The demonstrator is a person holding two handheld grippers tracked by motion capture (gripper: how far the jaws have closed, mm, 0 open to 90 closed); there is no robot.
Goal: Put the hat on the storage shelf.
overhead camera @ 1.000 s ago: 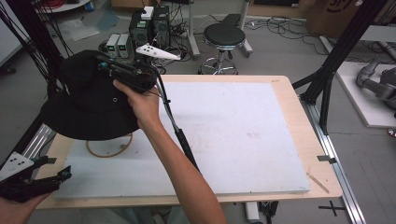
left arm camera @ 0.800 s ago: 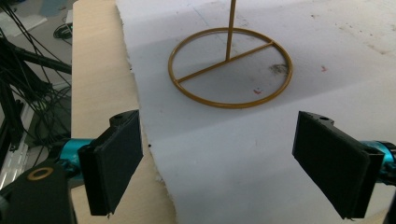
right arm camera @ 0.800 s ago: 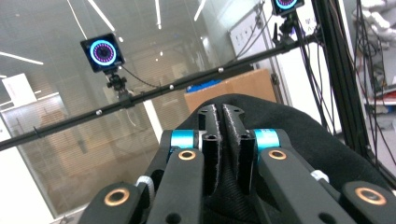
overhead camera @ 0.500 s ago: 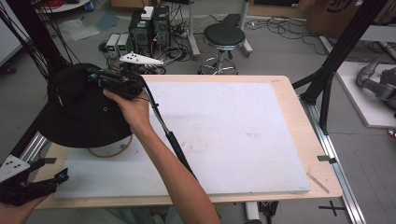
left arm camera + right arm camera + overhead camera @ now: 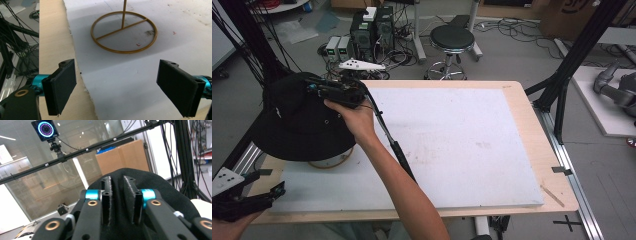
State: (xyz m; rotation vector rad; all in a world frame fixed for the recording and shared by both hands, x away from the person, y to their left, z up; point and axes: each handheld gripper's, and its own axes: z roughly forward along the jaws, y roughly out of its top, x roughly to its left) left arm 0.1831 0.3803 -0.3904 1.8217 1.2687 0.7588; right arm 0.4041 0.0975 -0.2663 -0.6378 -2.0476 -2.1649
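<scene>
A black wide-brimmed hat (image 5: 302, 125) sits over a gold wire stand, whose ring base (image 5: 332, 162) peeks out under the brim at the table's left. My right gripper (image 5: 318, 88) lies on the hat's crown, pointing left. Its jaws have just been opening. In the right gripper view they (image 5: 117, 195) stand a narrow gap apart, with the hat's black cloth (image 5: 160, 185) between and beyond them and the pads no longer pinching it. My left gripper (image 5: 272, 192) rests at the front left corner, open and holding nothing (image 5: 117, 87), facing the ring base (image 5: 124, 51).
A white mat (image 5: 462, 135) covers most of the wooden table (image 5: 522, 100). The right gripper's cable (image 5: 392, 142) trails across the mat along the forearm. Behind the table stand a black stool (image 5: 452, 37) and computer boxes (image 5: 372, 25). Black frame posts (image 5: 572, 65) rise at both sides.
My right hand carried the hat left and down until it settled over the stand. The hat now hides more of the ring. My left gripper stayed put.
</scene>
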